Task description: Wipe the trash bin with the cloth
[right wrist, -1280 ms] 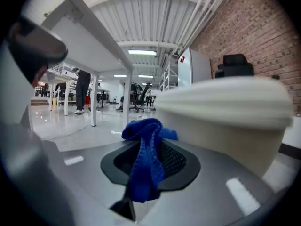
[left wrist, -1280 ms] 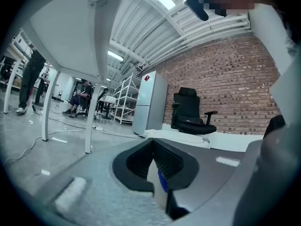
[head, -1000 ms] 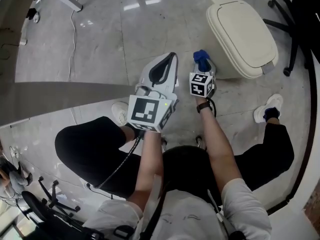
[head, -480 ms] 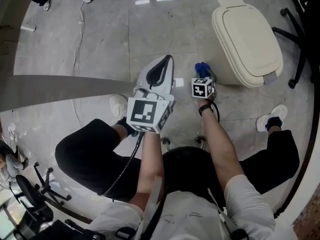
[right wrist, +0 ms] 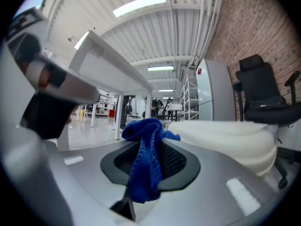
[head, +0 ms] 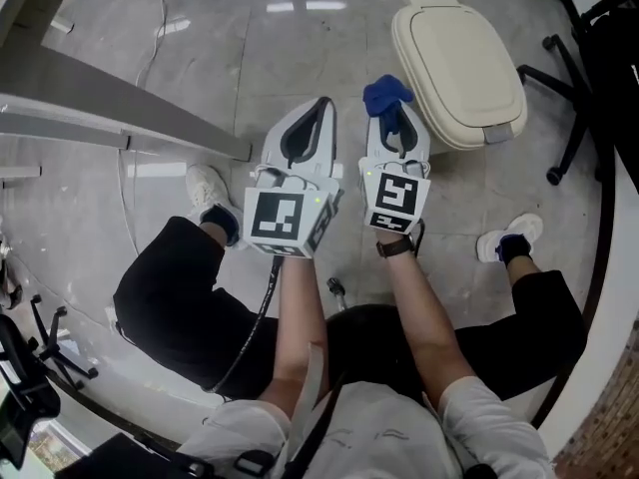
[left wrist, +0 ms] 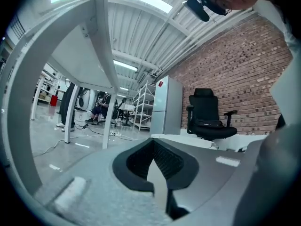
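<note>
Raised level with left hand-held gripper (head: 308, 133) (jaws together, empty): right hand-held gripper (head: 396, 118), clamped onto bunched, nubbly blue cloth (head: 386, 93) near smooth, rounded cream trash bin (head: 459, 68).

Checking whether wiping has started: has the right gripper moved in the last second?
Yes. The right gripper has come up toward the camera, larger now against the trash bin, its blue cloth beside the bin's left edge.

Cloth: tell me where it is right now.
In the head view, the cloth is pinched in the right tool, just left of the trash bin.
</note>
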Demonstrator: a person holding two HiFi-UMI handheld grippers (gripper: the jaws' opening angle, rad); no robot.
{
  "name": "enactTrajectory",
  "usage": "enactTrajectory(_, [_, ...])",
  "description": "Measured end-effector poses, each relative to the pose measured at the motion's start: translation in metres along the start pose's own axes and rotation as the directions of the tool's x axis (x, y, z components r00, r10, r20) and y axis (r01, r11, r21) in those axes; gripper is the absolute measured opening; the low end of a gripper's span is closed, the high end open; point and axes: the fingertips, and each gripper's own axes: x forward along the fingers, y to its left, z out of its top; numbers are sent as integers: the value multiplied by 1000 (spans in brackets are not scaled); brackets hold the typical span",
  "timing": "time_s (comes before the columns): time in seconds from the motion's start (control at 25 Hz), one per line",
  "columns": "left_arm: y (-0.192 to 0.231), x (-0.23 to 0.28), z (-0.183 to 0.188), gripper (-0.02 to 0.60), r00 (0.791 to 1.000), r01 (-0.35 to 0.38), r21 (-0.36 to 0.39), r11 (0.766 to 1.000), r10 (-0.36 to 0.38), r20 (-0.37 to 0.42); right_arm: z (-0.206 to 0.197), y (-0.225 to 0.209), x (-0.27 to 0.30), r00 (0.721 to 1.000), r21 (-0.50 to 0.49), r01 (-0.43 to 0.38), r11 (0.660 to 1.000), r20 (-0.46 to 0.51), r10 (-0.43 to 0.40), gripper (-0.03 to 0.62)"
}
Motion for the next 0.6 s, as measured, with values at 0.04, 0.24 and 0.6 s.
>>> enactTrajectory(0.04, [-4, -6, -1, 2, 1000, -9, -6, 1000, 9, 4, 18, -5, -3, 1000, -3, 17, 1000, 25, -17, 104])
enactTrajectory(0.24, [-18, -30, -6, 2, 999, -34, -23, 999, 34, 6, 30, -19, 4, 998, -22, 66, 998, 8, -65, 104])
enactTrajectory(0.6, [-14, -39, -12, 2, 999, -38, -12, 999, 38, -8, -113, -17, 26, 963, -27, 65, 997, -260, -70, 104])
